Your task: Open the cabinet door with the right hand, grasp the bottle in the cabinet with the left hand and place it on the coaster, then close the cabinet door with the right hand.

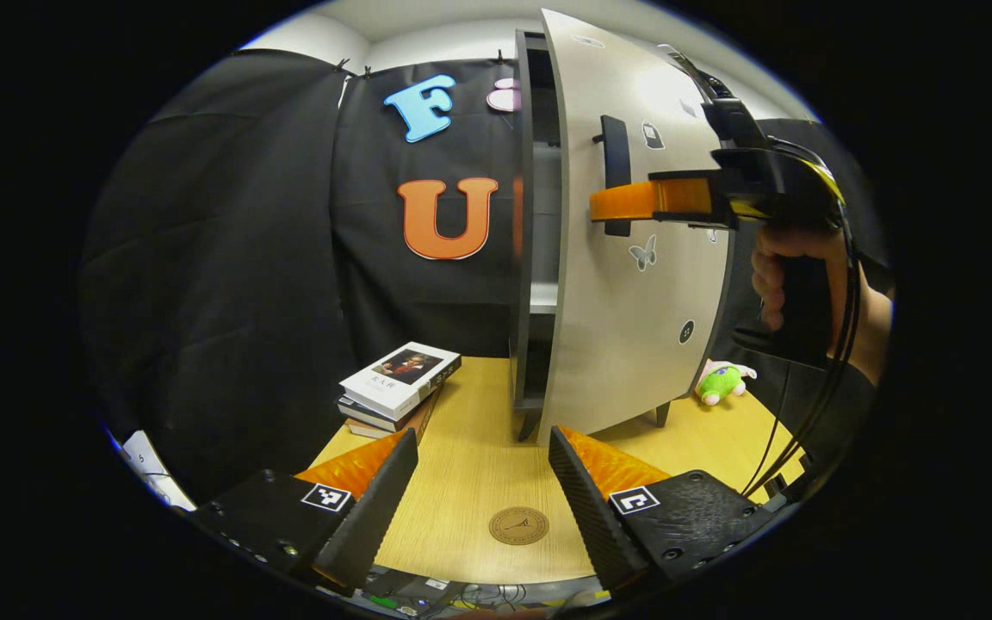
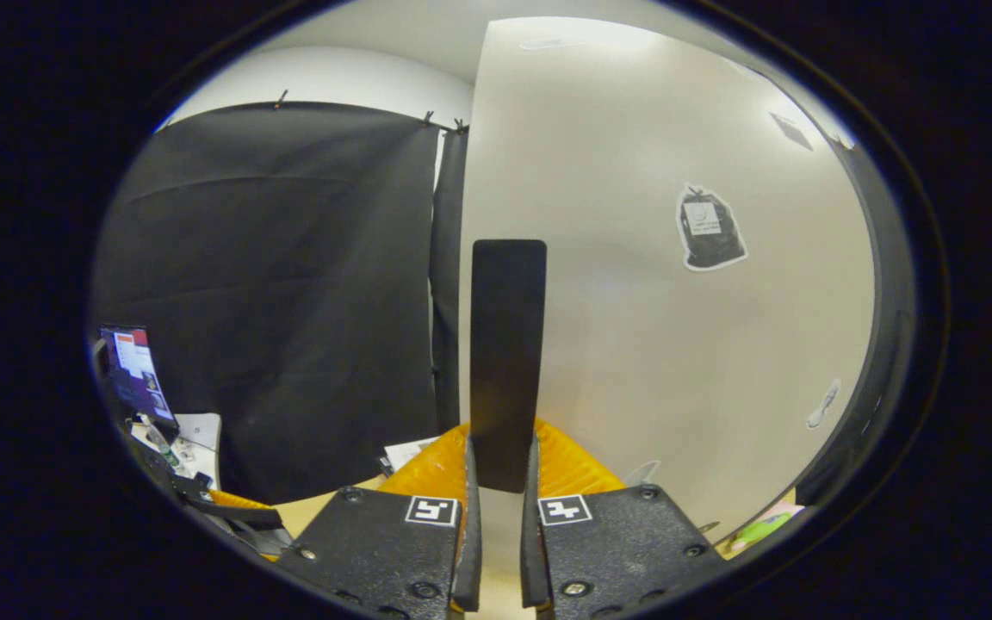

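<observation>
**Door partly open, right gripper on the handle**

We see the cabinet door (image 1: 634,250) swung partway out from the cabinet (image 1: 530,215), with a narrow dark slot of interior showing between the door's edge and the frame. The right gripper (image 2: 501,465) has its jaws nearly shut on the door handle (image 2: 508,362), one finger on each side of the flat dark bar; in the left gripper view the same gripper (image 1: 634,200) reaches the handle (image 1: 616,172) from the side, held by a hand (image 1: 793,275).

We judge the door to be a stiff, light panel that swings on its hinge; the handle is a rigid upright bar, smooth-looking, so a pinch across its flat faces near the middle is the place to hold, and a slack pinch could slide along it.

The left gripper (image 1: 483,482) hangs low over the table (image 1: 461,465) with its jaws wide apart and nothing between them. The coaster (image 1: 518,525) lies on the table just ahead of those jaws and bare. We cannot make out the bottle; the open slot is too narrow and dark to show what the shelves hold, so how it will handle we cannot say

The half-open door fits both opening and closing; with the coaster bare, we lean towards opening
</observation>
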{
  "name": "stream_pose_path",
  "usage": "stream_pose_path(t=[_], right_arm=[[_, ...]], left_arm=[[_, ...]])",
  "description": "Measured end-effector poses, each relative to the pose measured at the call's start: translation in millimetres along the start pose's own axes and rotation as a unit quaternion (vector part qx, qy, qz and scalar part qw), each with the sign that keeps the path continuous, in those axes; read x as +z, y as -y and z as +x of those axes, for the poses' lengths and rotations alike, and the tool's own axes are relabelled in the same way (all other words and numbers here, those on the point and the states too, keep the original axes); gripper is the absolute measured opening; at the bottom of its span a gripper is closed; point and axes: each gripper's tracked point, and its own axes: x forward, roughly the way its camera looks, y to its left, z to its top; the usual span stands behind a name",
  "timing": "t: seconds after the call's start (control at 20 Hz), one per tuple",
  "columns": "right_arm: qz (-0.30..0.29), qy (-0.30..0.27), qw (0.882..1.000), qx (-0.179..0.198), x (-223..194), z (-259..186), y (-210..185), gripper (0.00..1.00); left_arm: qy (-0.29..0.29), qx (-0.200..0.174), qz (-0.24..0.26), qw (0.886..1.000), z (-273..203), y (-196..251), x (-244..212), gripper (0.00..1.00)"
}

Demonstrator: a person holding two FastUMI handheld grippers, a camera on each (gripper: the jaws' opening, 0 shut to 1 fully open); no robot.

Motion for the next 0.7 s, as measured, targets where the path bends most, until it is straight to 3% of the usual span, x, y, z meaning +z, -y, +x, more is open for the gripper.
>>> stream_pose_path(t=[0.7], right_arm=[[0.006, 0.005, 0.998, 0.068, -10, -62, 18, 0.21]], left_arm=[[0.002, -0.04, 0.016, 0.999, 20, 43, 15, 0.93]])
